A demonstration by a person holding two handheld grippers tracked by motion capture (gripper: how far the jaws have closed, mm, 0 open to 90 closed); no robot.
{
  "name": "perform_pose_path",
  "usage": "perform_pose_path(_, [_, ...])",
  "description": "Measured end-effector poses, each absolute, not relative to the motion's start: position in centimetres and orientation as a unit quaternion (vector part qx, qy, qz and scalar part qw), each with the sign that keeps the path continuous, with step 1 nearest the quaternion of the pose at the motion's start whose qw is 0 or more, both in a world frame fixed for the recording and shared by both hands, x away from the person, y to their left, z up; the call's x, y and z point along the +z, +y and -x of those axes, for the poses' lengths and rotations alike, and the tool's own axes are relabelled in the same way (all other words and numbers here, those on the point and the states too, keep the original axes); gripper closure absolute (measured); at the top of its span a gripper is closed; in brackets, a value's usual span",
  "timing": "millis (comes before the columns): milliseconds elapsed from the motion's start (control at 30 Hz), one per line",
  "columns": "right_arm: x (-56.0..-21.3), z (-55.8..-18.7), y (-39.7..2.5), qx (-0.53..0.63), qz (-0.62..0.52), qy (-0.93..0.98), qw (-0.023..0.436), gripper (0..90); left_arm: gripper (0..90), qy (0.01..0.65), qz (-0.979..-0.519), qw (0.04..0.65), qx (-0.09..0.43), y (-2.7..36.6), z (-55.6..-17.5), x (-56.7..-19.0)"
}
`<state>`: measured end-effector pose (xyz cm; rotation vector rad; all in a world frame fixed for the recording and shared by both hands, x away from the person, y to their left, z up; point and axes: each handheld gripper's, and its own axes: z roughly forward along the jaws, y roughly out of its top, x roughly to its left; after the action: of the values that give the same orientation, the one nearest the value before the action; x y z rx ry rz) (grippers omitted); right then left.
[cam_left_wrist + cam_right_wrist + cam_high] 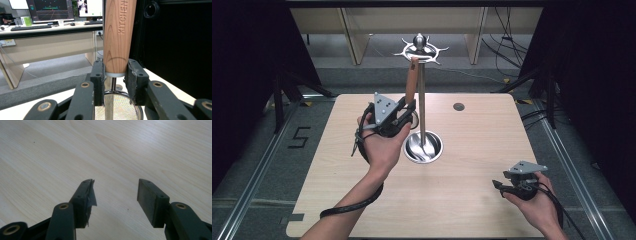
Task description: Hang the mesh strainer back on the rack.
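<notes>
At the counter's [472,145] left-centre, the left gripper [408,111] is clenched on a strainer's wooden handle [119,37], its top seemingly hooked on the metal stand [421,90]; mesh bowl [117,107] hangs below; at far right, the right gripper [115,192] rests released over bare wood.

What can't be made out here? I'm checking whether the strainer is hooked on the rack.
- Wooden handle top: cut off by the left gripper view's upper edge; in the high view, too small to tell if it hangs on a hook.
- Mesh bowl: partly behind the left gripper, cut by the lower edge.
</notes>
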<state>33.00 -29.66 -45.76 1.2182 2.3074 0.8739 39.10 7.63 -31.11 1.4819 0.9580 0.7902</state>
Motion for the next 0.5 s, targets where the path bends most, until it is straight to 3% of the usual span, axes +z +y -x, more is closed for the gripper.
perform_pose_path(500, [-45.64, -33.05, -29.74, 0.312, -0.428, 0.825, 0.196, 47.4, 69.2, 0.413, -0.635, 0.563, 0.33, 6.91, -39.83, -31.45])
